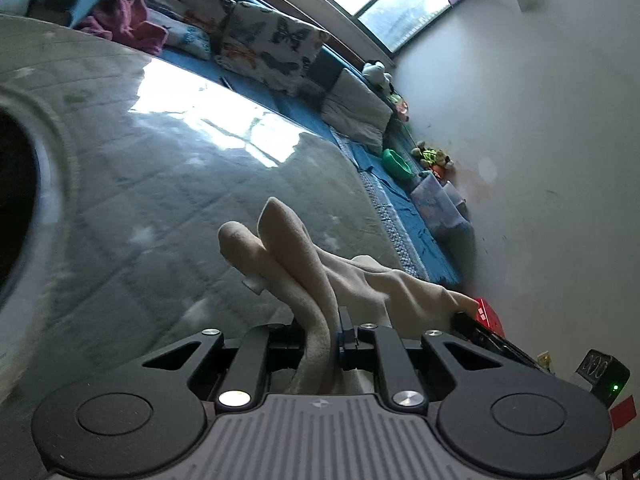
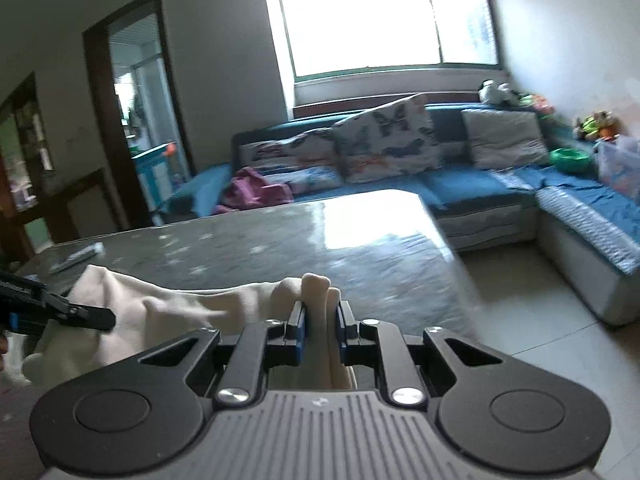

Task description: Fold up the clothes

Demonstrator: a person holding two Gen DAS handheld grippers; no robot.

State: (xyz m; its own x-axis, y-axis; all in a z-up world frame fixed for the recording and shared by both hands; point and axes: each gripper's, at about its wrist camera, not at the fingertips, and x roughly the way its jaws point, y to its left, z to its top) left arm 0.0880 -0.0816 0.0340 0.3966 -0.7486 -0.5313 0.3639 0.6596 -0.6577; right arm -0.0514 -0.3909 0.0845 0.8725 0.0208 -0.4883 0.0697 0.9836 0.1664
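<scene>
A cream garment hangs stretched between both grippers above the glass-topped table. My left gripper is shut on one bunched edge of it, and folds of cloth stick out past the fingers. In the right wrist view the same cream garment runs leftward from my right gripper, which is shut on another bunched edge. The left gripper shows at the left of that view, gripping the cloth. The right gripper appears at the cloth's far end in the left wrist view.
The table has a small white object near its far left. A blue corner sofa with butterfly cushions, a pink garment and toys stands behind. Tiled floor lies to the right. A doorway opens at left.
</scene>
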